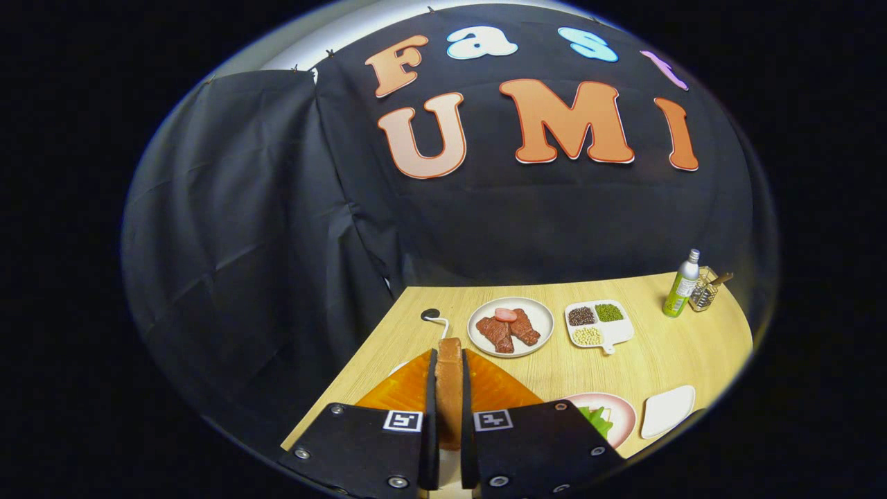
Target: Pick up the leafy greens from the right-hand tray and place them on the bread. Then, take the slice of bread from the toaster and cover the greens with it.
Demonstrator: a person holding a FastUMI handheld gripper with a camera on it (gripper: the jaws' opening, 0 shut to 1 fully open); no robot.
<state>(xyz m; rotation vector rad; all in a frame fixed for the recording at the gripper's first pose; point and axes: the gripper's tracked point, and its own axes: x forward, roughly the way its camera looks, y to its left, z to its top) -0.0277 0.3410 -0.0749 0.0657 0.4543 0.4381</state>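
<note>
The slice of bread [449, 378] stands on edge, pinched between both fingers of the claw [449, 450] above the orange toaster [409, 391], while the leafy greens [597, 420] (apparently placed already) lie just right, so covering them remains.

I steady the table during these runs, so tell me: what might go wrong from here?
The gripper pinches the bread slice upright by its faces, so it may slip or land tilted. The leafy greens on the pink plate sit half hidden behind a finger, so the drop could miss. The orange toaster crowds the swing.
</note>
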